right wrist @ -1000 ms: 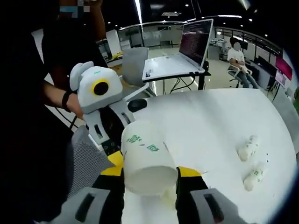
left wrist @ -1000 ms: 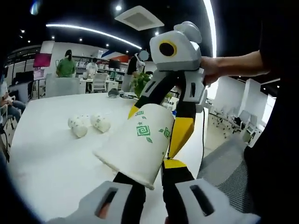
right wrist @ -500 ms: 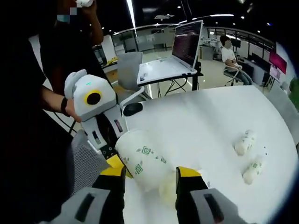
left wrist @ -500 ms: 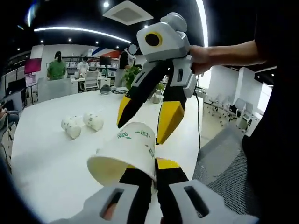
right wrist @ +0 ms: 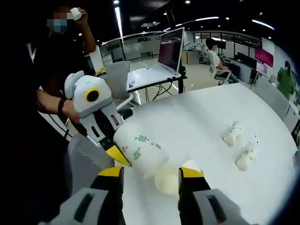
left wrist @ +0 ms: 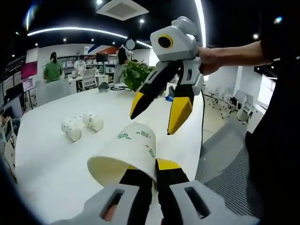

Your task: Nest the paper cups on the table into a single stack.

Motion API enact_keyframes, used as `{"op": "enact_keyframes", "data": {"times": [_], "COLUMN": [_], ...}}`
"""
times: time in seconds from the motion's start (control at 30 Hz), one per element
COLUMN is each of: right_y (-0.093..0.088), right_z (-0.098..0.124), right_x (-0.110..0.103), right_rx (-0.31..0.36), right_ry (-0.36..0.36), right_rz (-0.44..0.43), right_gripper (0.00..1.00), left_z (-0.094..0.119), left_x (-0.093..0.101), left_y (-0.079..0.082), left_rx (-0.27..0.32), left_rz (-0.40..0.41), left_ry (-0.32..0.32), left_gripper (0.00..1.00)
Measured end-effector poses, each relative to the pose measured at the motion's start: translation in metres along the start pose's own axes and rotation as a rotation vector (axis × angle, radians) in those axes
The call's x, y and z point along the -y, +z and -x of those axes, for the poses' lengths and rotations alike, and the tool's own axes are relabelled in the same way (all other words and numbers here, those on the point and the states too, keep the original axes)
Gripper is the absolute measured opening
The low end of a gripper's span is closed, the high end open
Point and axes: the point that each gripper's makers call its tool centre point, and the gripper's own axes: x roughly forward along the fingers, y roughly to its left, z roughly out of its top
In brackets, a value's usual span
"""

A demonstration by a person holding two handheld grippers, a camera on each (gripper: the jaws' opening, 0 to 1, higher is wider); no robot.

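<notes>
a white paper cup [left wrist: 125, 153] with green motifs is being pinched, tilted, by the left tool [left wrist: 149, 174]; beyond it, the right tool [left wrist: 158, 108] is being held spread apart.

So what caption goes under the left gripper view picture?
Left gripper holds a paper cup; the open right gripper hovers above.

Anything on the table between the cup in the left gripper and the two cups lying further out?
No. In the left gripper view, only bare white table lies between the held cup and the two lying cups.
</notes>
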Motion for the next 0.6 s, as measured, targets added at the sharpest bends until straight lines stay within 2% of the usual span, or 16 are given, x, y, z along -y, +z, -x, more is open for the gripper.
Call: {"op": "enact_keyframes", "data": {"times": [0.23,0.4,0.6], "right_y": [-0.012,-0.021,-0.034], "right_z": [0.017,0.027,0.037], "right_x": [0.007,0.010,0.012], "right_rx": [0.029,0.054,0.064], "right_ry": [-0.064,-0.117,-0.169], "right_rz": [-0.039,-0.064,-0.091], "right_gripper": [0.53,0.59,0.65], "left_z": [-0.005,-0.011,-0.017], "left_x": [0.002,-0.003,-0.005], "left_y": [0.006,0.006,0.006], "left_rx": [-0.020,-0.058,-0.083], "left_rz": [-0.011,-0.027,-0.009], "left_ry": [-0.004,-0.009,-0.024], "left_gripper": [0.00,0.00,0.00]}}
